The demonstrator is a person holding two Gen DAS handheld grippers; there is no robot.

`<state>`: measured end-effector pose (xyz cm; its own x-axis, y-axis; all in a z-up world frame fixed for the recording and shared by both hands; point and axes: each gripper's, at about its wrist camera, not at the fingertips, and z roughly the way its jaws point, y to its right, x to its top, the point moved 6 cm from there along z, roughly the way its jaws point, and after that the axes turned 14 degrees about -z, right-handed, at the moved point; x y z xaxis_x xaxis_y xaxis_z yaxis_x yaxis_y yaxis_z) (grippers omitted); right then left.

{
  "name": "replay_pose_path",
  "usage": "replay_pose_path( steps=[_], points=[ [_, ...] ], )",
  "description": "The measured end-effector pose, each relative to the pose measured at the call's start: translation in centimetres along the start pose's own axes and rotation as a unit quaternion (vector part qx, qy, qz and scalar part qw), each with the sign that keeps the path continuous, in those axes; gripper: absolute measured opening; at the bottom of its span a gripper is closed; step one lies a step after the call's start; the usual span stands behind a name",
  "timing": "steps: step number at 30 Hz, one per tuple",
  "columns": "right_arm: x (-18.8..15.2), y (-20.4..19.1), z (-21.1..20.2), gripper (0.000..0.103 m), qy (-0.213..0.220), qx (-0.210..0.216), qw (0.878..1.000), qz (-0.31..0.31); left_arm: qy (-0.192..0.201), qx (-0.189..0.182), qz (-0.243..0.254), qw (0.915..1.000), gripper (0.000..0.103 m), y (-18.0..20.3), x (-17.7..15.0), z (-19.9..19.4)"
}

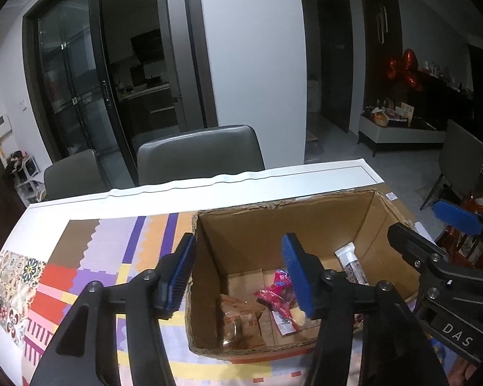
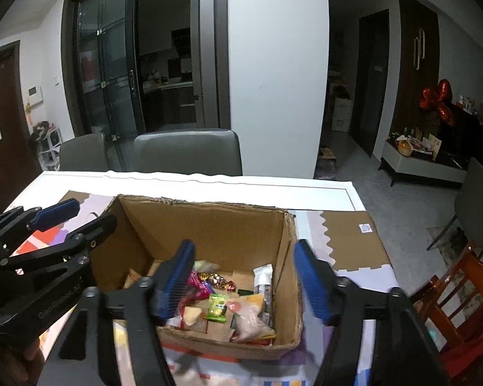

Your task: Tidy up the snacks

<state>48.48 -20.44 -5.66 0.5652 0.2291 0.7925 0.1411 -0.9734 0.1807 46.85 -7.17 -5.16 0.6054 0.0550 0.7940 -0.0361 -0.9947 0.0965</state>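
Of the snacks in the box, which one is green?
The small green packet, lying flat near the middle of the box floor. The wrappers around it are pink, red, yellow or clear; no other is green.

The box (image 2: pixel 206 225) is plain brown corrugated cardboard, matt, its top rim torn ragged. Snack wrappers (image 2: pixel 219 304) inside are shiny plastic film and crinkled foil. The left tongs (image 1: pixel 238 276) and right tongs (image 2: pixel 248 280) are matt black plastic with ribbed blue pads (image 2: pixel 310 281). A printed mat (image 1: pixel 90 257) covers the smooth white bench (image 1: pixel 209 186).
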Motion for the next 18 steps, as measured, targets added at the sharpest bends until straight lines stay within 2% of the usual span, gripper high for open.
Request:
replay_pose_path(
  steps=[2, 4, 6, 18],
  points=[
    [0.1, 0.1, -0.3, 0.075, 0.003, -0.006, 1.000, 0.000, 0.002, 0.002, -0.001, 1.0000, 0.059, -0.1, 0.1, -0.1],
    [0.1, 0.0, -0.5, 0.080, 0.006, -0.010, 1.000, -0.001, 0.005, 0.004, -0.003, 1.0000, 0.067, -0.2, 0.2, -0.3],
    [0.2, 0.1, -0.9, 0.083, 0.011, -0.014, 1.000, 0.000, 0.010, 0.008, -0.002, 0.9999, 0.069, -0.3, 0.2, -0.7],
    [0.1, 0.2, -2.8, 0.083, 0.021, -0.018, 1.000, 0.006, 0.021, 0.012, -0.011, 0.9996, 0.074, -1.3, 0.1, -3.2]
  ],
)
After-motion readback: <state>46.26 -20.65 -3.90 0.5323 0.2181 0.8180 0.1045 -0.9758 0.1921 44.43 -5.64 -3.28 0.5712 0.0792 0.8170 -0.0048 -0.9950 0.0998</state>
